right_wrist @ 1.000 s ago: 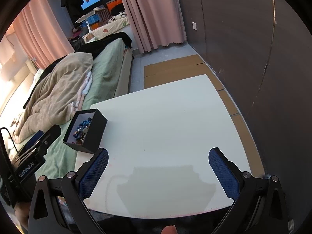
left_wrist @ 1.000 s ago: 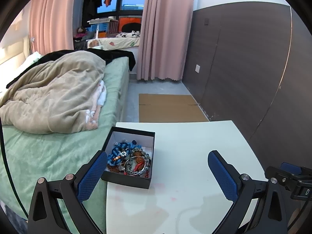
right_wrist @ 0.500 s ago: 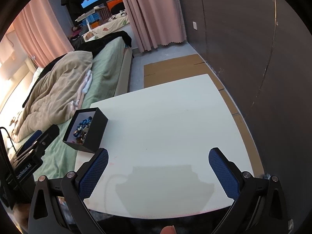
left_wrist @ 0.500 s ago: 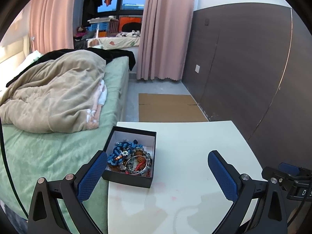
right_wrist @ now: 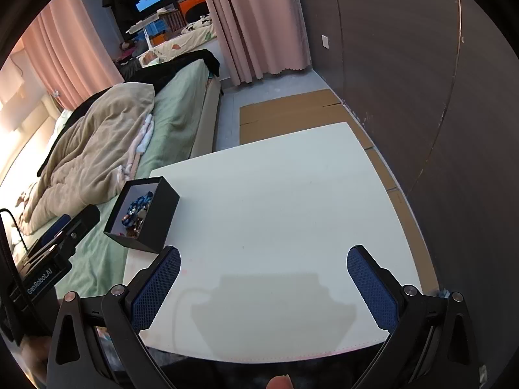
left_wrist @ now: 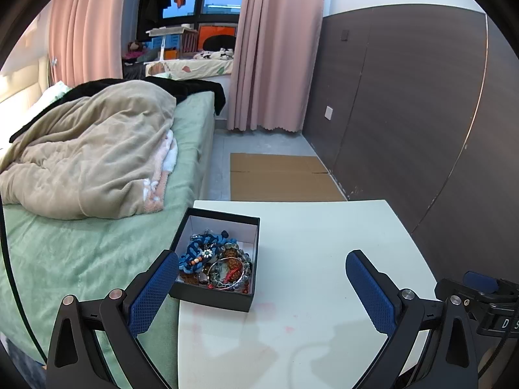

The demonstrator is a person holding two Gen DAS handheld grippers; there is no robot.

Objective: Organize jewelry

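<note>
A black open box (left_wrist: 246,295) sits at the left edge of the white table (left_wrist: 324,259), filled with jewelry (left_wrist: 214,261): blue braided pieces, beads and a silver bangle. My left gripper (left_wrist: 262,282) is open and empty, just short of the box, its left pad next to the box's near left corner. In the right wrist view the box (right_wrist: 160,217) is at the left and my right gripper (right_wrist: 262,278) is open and empty over the table's near edge. The left gripper's body (right_wrist: 48,256) shows at the far left.
A bed with a green sheet (left_wrist: 81,253) and a beige blanket (left_wrist: 90,155) touches the table's left side. A dark panelled wall (left_wrist: 405,113) runs along the right. Cardboard (left_wrist: 282,178) lies on the floor beyond the table. Pink curtains (left_wrist: 272,48) hang at the back.
My left gripper has eased slightly right and forward, so the box sits a little farther left and lower in its view. My right gripper has barely moved.
</note>
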